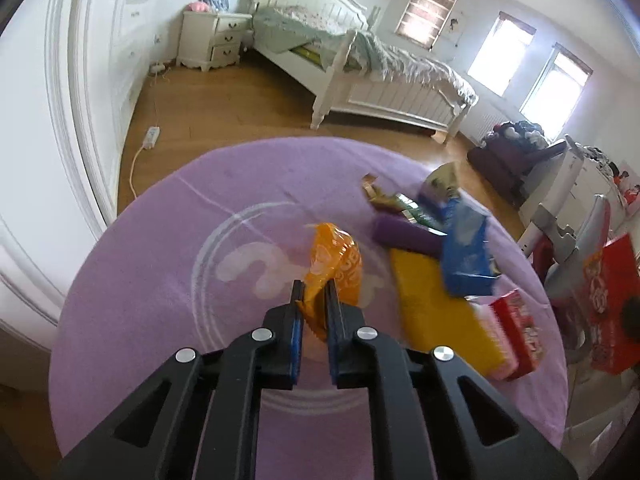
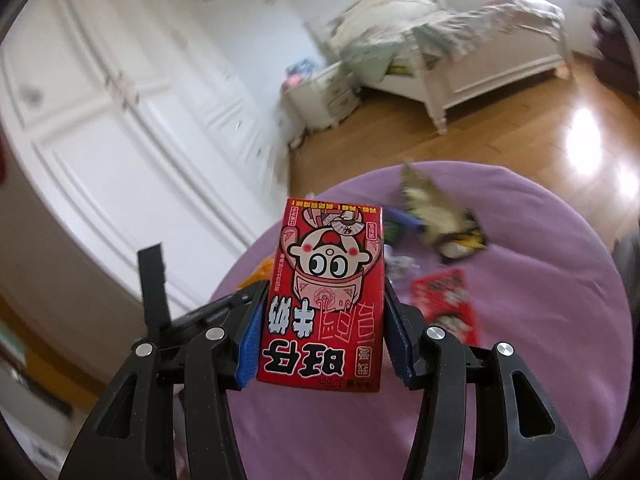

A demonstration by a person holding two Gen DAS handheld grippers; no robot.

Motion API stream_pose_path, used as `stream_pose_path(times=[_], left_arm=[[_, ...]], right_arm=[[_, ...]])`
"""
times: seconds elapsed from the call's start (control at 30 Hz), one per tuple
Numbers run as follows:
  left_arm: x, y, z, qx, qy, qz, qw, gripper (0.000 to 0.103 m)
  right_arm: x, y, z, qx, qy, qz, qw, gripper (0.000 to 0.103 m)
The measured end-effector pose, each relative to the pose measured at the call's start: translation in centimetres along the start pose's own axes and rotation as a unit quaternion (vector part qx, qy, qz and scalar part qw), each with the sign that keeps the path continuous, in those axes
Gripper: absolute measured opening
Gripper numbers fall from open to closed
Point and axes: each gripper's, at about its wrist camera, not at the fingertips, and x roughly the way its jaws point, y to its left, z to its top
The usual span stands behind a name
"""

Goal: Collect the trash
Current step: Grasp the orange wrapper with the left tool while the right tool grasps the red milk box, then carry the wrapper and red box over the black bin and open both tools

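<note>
Two bits of trash are already in hand. The orange snack wrapper (image 1: 334, 264) is pinched near its lower crumpled edge by the left tool (image 1: 313, 300), whose pads are squeezed nearly together on the film, and it sticks up above the purple round rug (image 1: 160, 280). It looks like thin crinkly plastic, so I'd guess basically weightless, floppy and a bit slick. Grabbing a bunched-up fold like that seems the right call, since a flat single layer could slide out.

The red milk carton (image 2: 324, 300) sits upside down between the pads of the right tool (image 2: 324, 344), gripped across its narrow sides around the lower half and held up over the rug. Cardboard like that is stiff-ish but will cave if squeezed hard (especially if it's empty, which I can't tell). Clamping near the corners, where the folds give it strength, should work better than the middle of a panel.

Left on the rug: a blue wrapper (image 1: 468, 252), a yellow packet (image 1: 436, 312), a purple tube-shaped thing (image 1: 404, 236), another red carton (image 1: 516, 328) and some brownish wrappers (image 1: 376, 192), all heaped close and overlapping. Beyond that there's wood floor (image 1: 224, 108), a white bed (image 1: 360, 60) and a nightstand (image 1: 212, 40).
</note>
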Motion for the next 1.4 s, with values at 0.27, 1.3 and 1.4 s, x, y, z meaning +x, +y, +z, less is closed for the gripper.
stream_pose_path(times=[0.27,1.3,1.4], left_arm=[[-4.4,-8.0,0.3,0.037,-0.039,-0.085,0.9949,0.01],[6.4,-41.8,-12.1,0.288,0.153,-0.311,0.8925,0.01],[7.6,-43.5,-13.5,0.306,0.168,-0.306,0.8858,0.01]], right_arm=[[-5.9,-6.4,-1.6,0.086,-0.06,0.013,0.994,0.052],[-24.2,-31.3,-13.1,0.363,-0.268,-0.128,0.883,0.052],[-24.2,-32.8,-14.4,0.381,-0.265,-0.127,0.876,0.052]])
